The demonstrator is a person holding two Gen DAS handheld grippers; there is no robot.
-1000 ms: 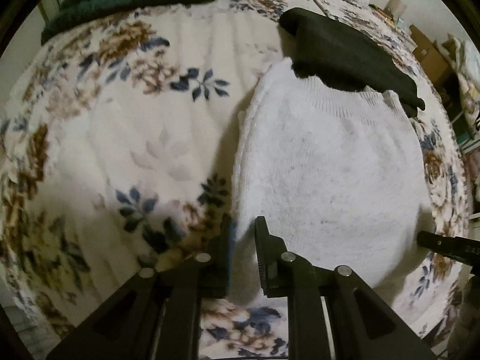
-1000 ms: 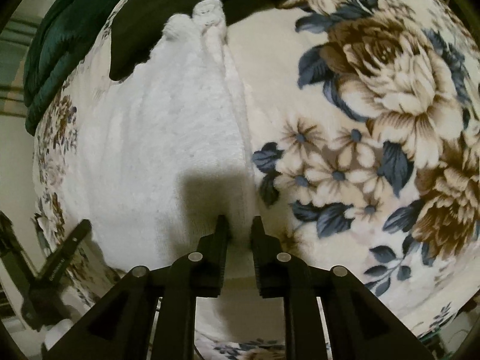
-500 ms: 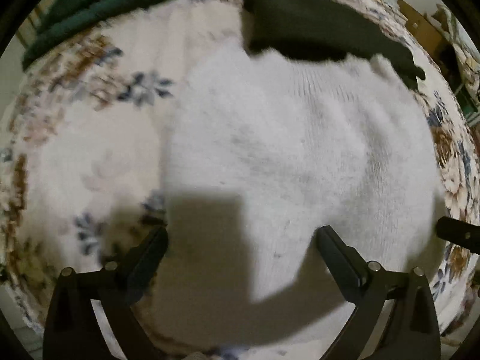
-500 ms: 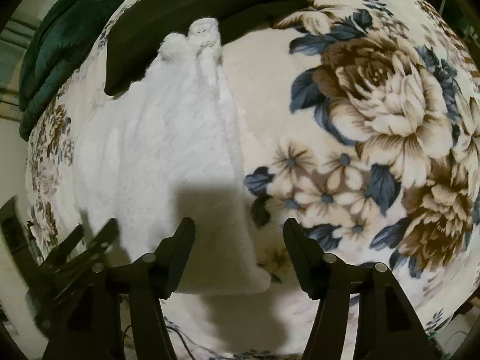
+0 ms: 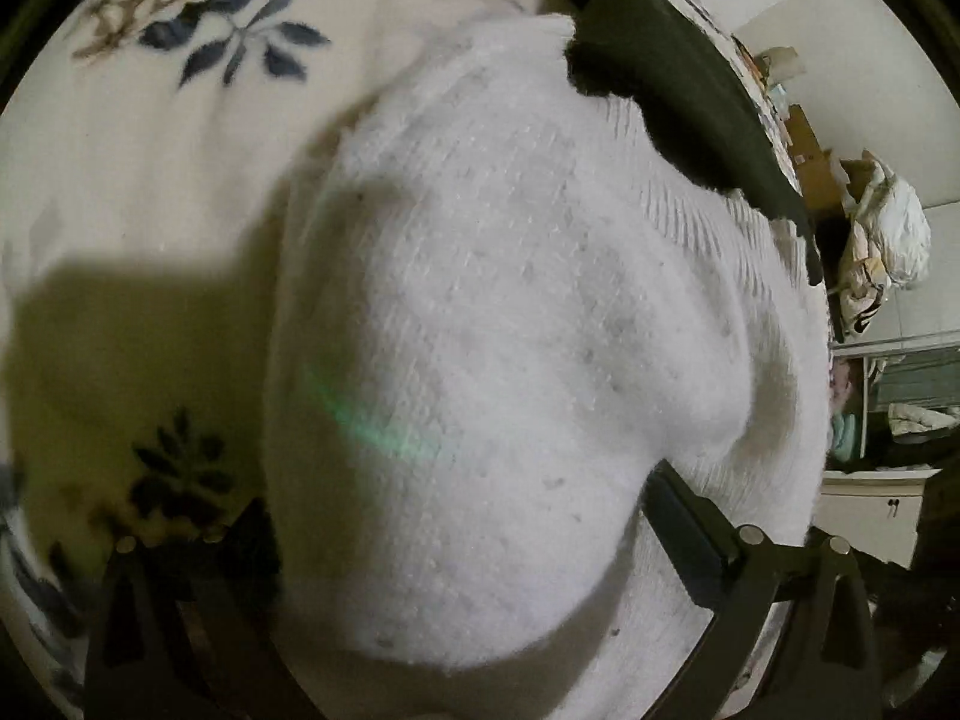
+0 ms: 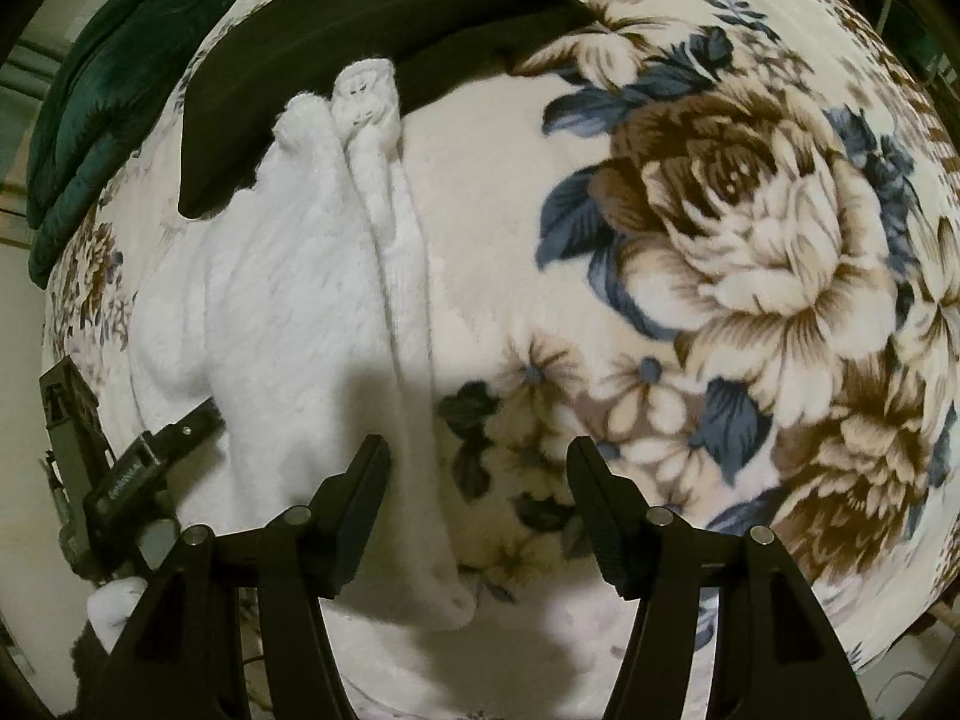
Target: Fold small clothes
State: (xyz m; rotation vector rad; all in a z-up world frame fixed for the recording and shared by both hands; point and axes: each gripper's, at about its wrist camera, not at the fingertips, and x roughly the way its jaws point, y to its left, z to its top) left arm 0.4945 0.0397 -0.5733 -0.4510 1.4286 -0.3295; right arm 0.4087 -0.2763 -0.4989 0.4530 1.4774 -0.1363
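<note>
A fluffy white knitted garment (image 5: pixel 510 330) lies folded on a cream floral fleece blanket (image 6: pixel 690 240), its ribbed hem pointing away from both pairs of tongs. The left tongs (image 5: pixel 456 546) are spread wide, released, with the white knit bulging up between the two fingers and filling most of the left wrist view; the right finger (image 5: pixel 684 540) presses against the cloth's lower edge, while the left one sits in shadow over the blanket. The right tongs (image 6: pixel 477 480) are likewise parted and hold nothing: their left finger (image 6: pixel 360 492) hovers over the garment's near right edge, their right finger over the blanket's printed flowers, and the garment's near corner lies between them. Seen from the right wrist, the left tongs (image 6: pixel 174 432) touch the garment's far left side. Beyond the white knit, a flat dark cloth (image 6: pixel 372 30) overlaps its far end, and a dark green quilted bundle (image 6: pixel 114 78) sits farther off to the left.
</note>
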